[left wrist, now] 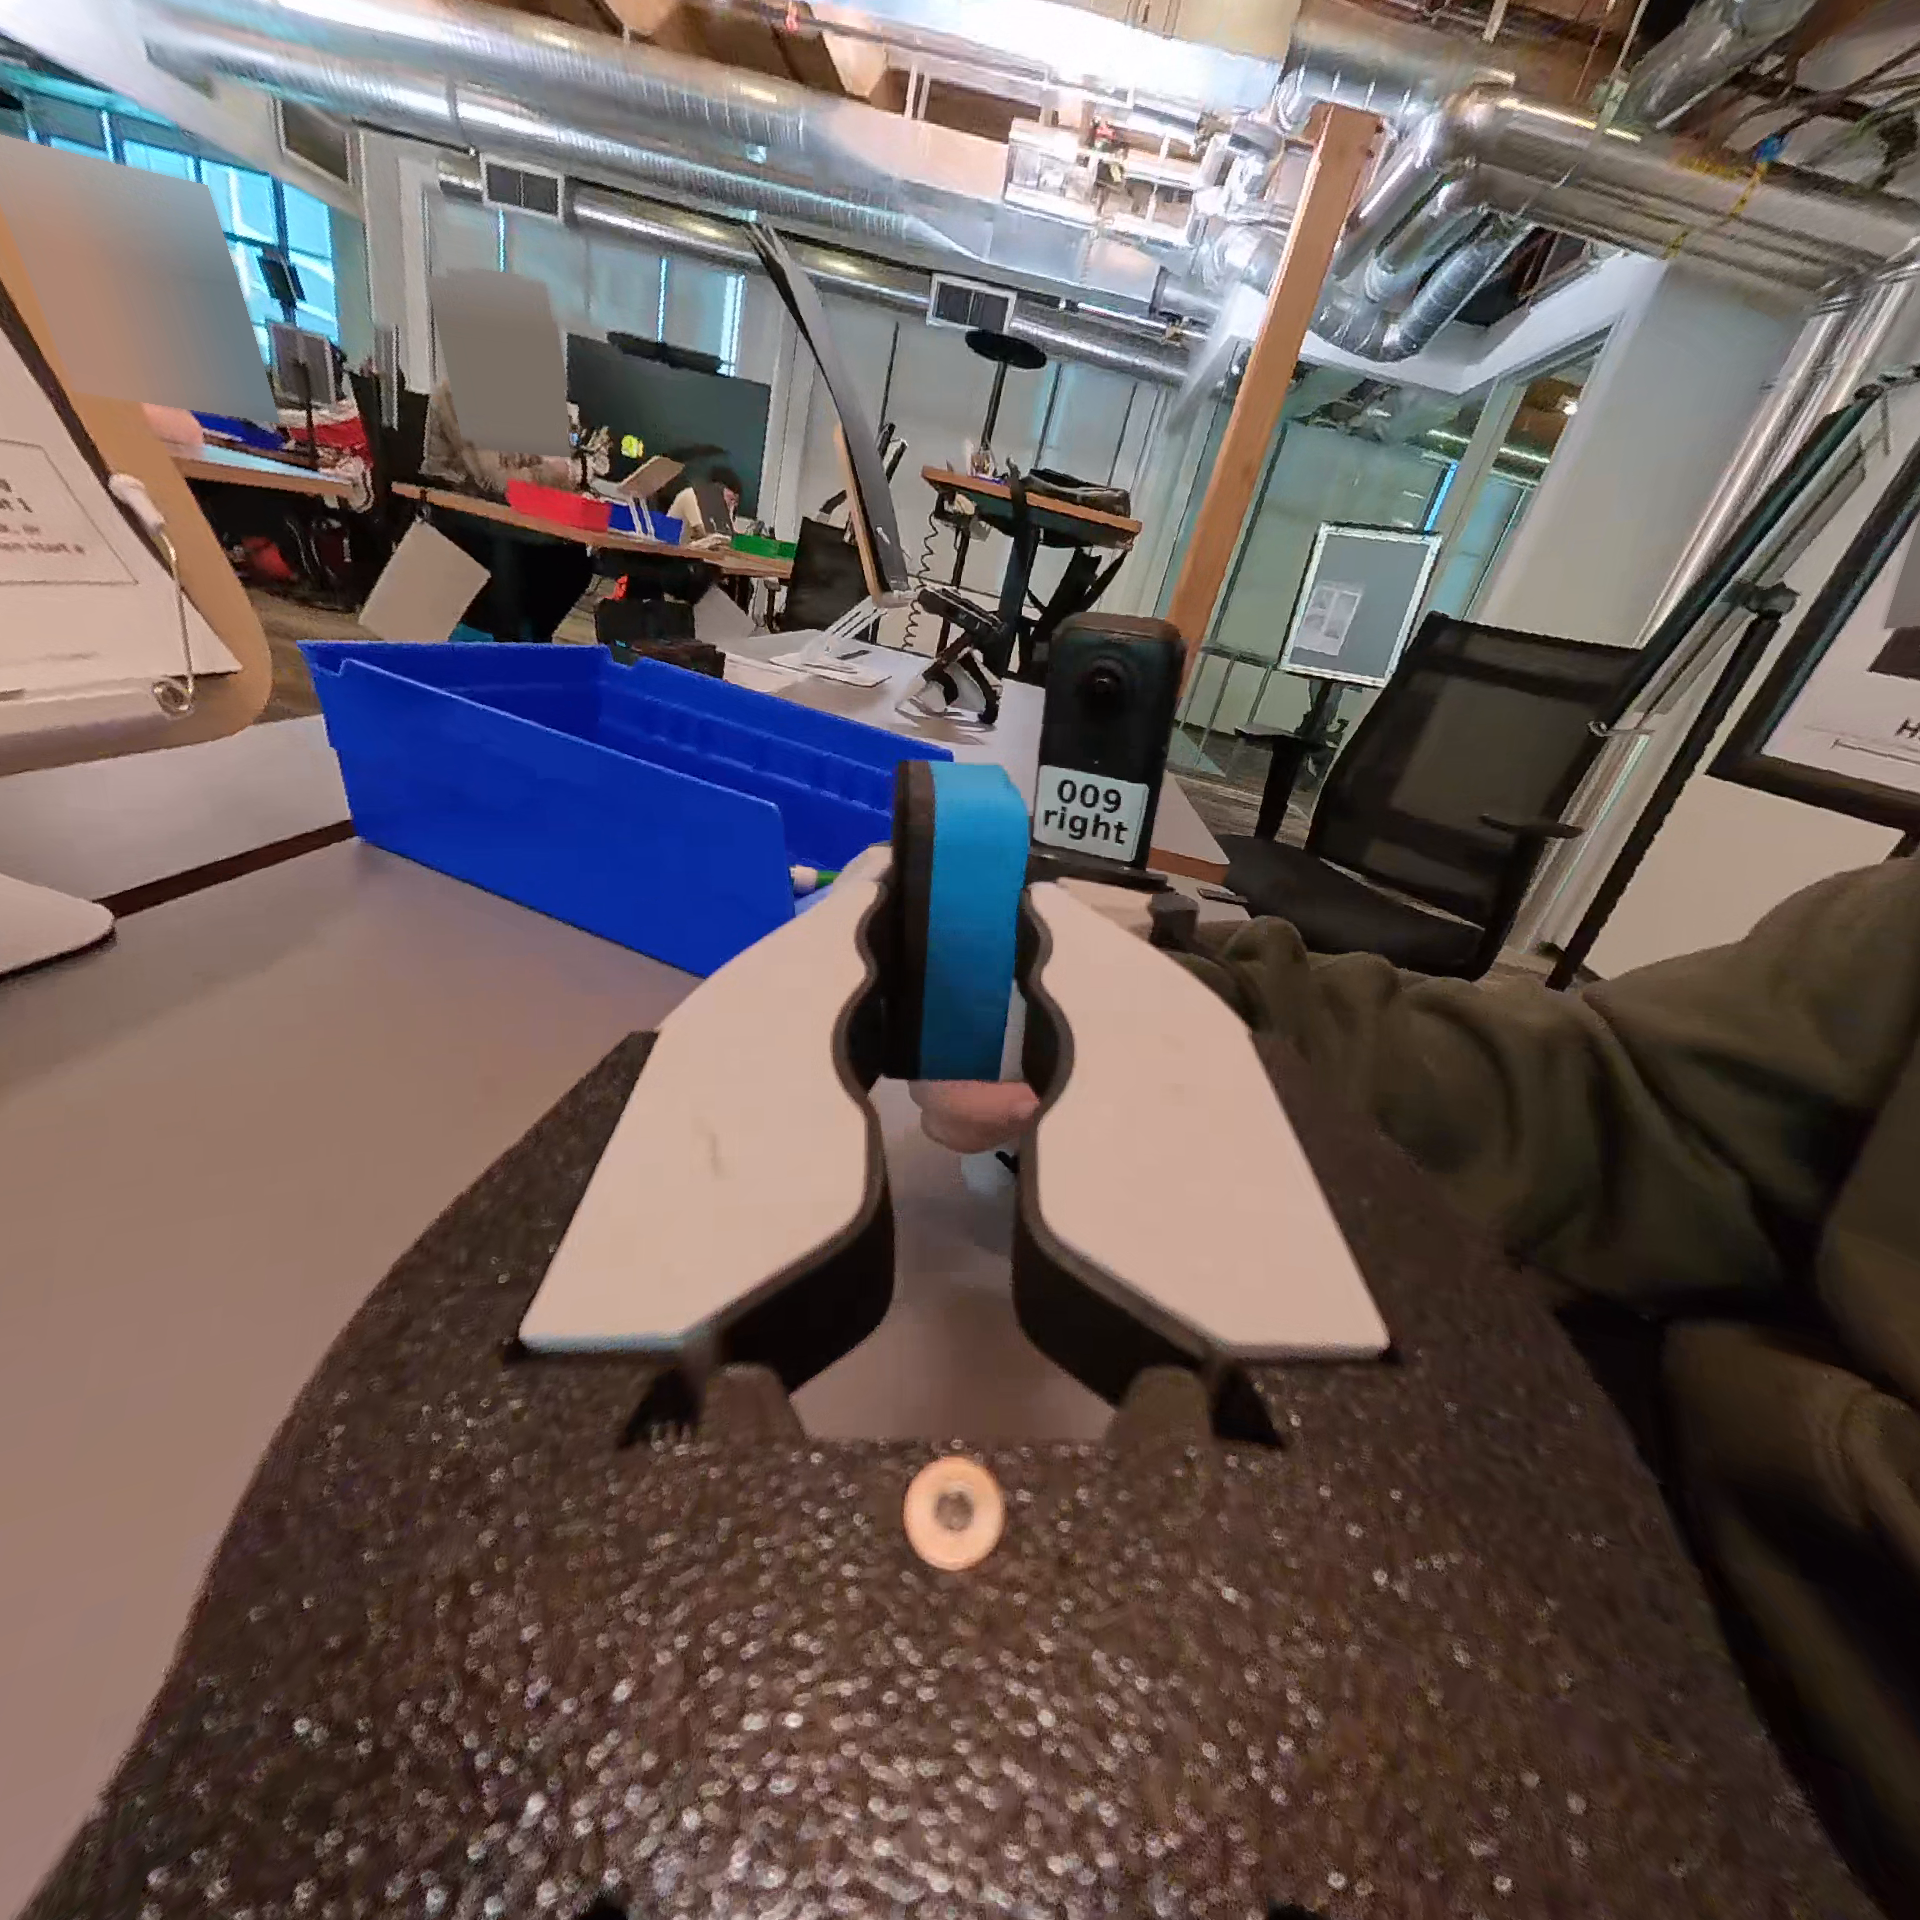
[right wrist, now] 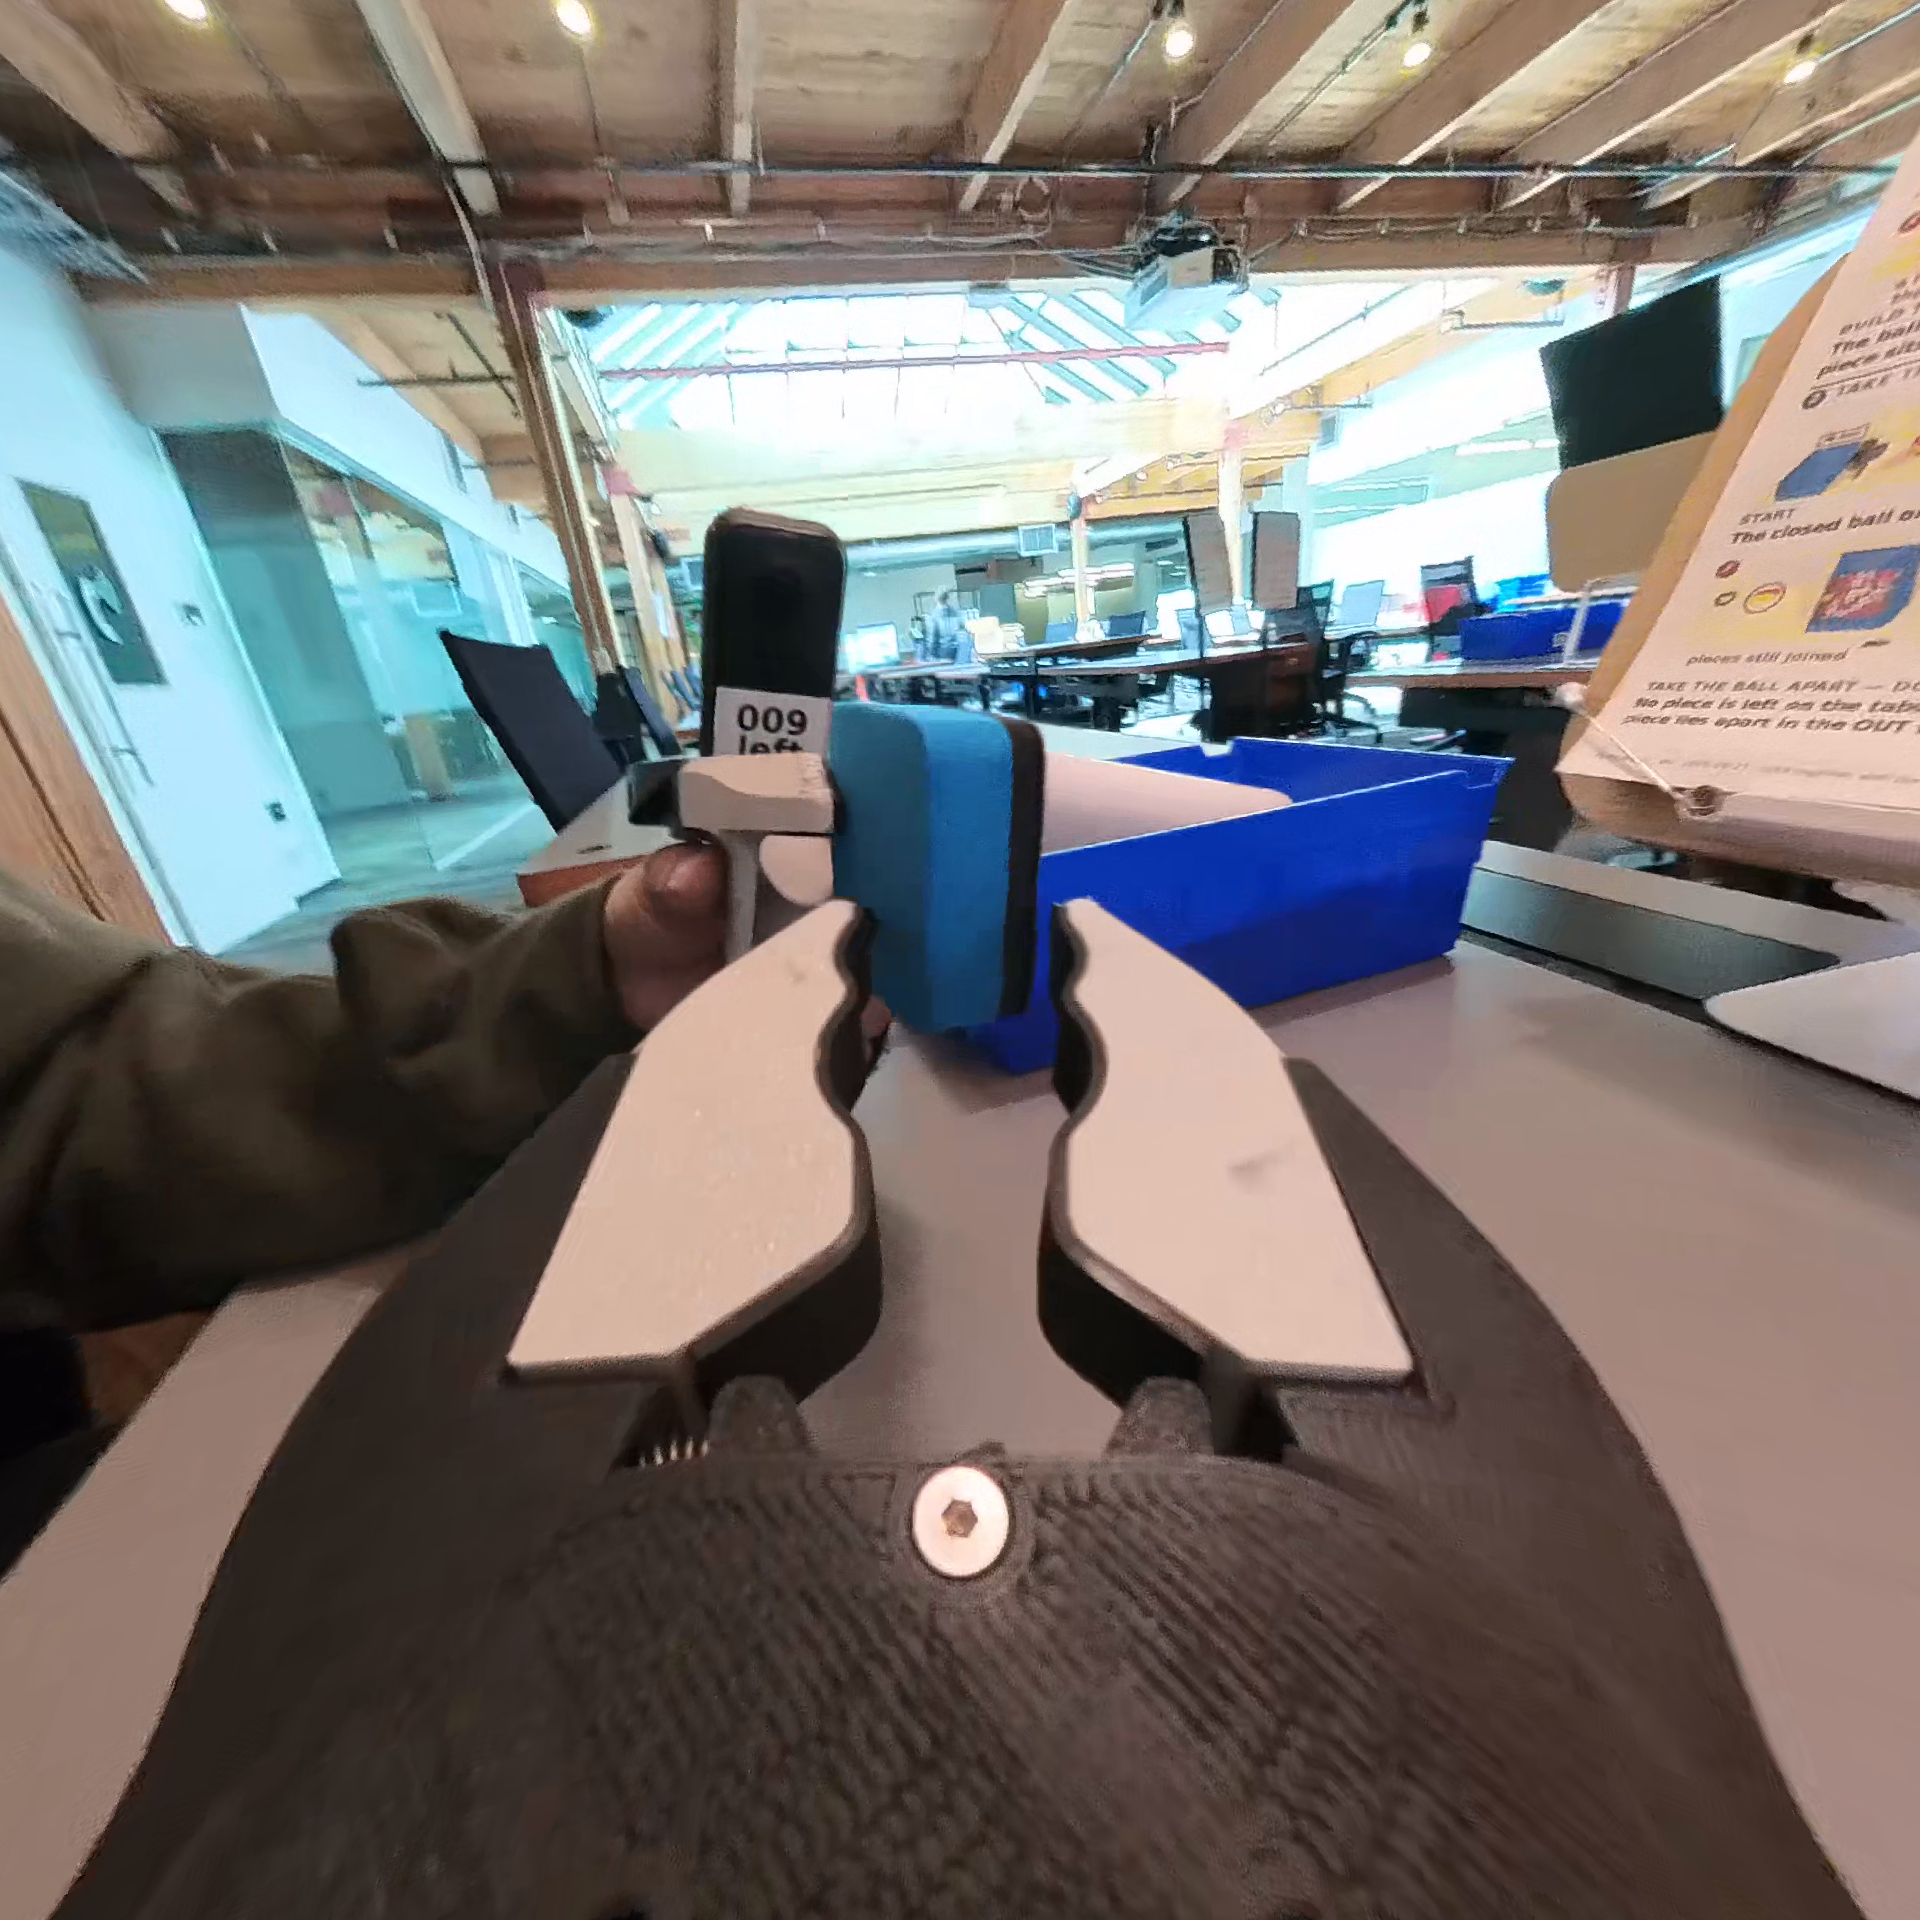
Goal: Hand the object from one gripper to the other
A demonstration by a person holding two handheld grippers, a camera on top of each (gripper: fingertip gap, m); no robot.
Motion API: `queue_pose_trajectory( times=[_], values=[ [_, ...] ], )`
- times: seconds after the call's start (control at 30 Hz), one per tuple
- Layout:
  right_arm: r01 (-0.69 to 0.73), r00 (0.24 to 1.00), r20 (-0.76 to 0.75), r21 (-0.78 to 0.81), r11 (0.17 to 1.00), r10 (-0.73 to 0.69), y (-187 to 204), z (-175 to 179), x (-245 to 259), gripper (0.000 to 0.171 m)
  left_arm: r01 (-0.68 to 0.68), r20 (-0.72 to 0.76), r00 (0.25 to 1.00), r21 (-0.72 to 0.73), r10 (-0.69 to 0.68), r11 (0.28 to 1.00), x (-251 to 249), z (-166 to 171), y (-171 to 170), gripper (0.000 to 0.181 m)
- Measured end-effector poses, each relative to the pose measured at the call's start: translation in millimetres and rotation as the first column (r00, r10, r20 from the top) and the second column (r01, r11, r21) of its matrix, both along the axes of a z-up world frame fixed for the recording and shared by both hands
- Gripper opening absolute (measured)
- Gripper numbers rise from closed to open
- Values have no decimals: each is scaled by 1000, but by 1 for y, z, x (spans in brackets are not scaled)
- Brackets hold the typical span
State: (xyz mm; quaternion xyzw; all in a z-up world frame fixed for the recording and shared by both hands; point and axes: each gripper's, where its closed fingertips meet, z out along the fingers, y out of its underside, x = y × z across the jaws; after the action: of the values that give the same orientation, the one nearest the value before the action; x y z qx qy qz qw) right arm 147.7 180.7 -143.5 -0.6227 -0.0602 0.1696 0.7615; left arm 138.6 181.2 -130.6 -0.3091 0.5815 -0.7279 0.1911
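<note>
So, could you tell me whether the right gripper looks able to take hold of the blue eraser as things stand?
Probably yes. The right gripper is open, with the blue eraser just ahead of its fingertips and nothing between them. The left gripper holds the eraser up, its lower end exposed.

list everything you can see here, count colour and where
eraser block: one, blue foam with a black backing, upright, clamped between the left gripper's fingers, lifted off the table
bin: one, blue plastic, on the table behind the grippers
table: one, grey top, under both grippers
instruction sheet on a stand: one, white and yellow page on a tan board, at the table's edge
office chair: one, black mesh, beyond the table
left gripper: one, grey fingers with black pads, shut on the eraser block
right gripper: one, same build, jaws apart on either side of the eraser block's lower end, not yet gripping
sleeve: olive green, on the arm behind the right gripper
</note>
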Motion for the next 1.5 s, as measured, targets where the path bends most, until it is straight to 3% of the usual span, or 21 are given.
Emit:
queue_pose_trajectory(
  times=[0.1,0.2,0.3,0.37,0.43,0.6,0.7,0.8,0.9,0.93,1.03,1.1,1.23,1.5],
  values=[
    [-5,1000,9,-24,1000,5,1,-2,0,27,-25,0,1000,12,25,1000,2,-1,2,21],
    [148,984,109,-33,988,-144,3,-3,15,26,-166,-40,985,50,169,985,14,-7,16,31],
    [450,840,355,-36,892,-410,2,-12,45,26,-322,-78,940,132,333,938,27,-12,26,60],
    [533,741,477,10,846,-473,2,-12,48,26,-386,-112,908,151,404,910,33,-14,23,70],
    [556,705,512,30,830,-491,5,-11,41,26,-441,-161,869,174,468,880,38,-20,17,71],
    [529,704,540,37,848,-462,14,-15,22,26,-514,-186,813,215,551,831,40,-32,10,65],
    [493,727,536,29,870,-430,14,-16,19,32,-480,-201,832,205,517,853,39,-33,10,59],
    [341,835,455,11,940,-309,11,-13,8,50,-386,-163,898,154,408,910,34,-22,9,59],
    [144,964,238,-112,983,-114,9,-16,1,72,-94,-79,992,43,97,995,11,2,-5,58],
    [36,989,148,-136,990,-16,7,-16,-7,72,13,-38,999,19,-12,1000,-1,8,-9,59],
    [-213,975,-94,-101,972,204,1,-8,-28,69,160,51,985,46,-163,986,-25,12,-11,58],
    [-295,948,-148,-66,953,283,-2,-2,-40,58,180,67,980,94,-187,979,-30,7,-12,58],
    [-341,935,-132,-85,936,329,0,-7,-55,60,171,66,981,172,-185,970,-30,-4,-13,58],
    [-219,975,27,-95,971,223,3,-14,-47,53,196,0,980,207,-200,959,-28,-18,-18,58]
  ],
)
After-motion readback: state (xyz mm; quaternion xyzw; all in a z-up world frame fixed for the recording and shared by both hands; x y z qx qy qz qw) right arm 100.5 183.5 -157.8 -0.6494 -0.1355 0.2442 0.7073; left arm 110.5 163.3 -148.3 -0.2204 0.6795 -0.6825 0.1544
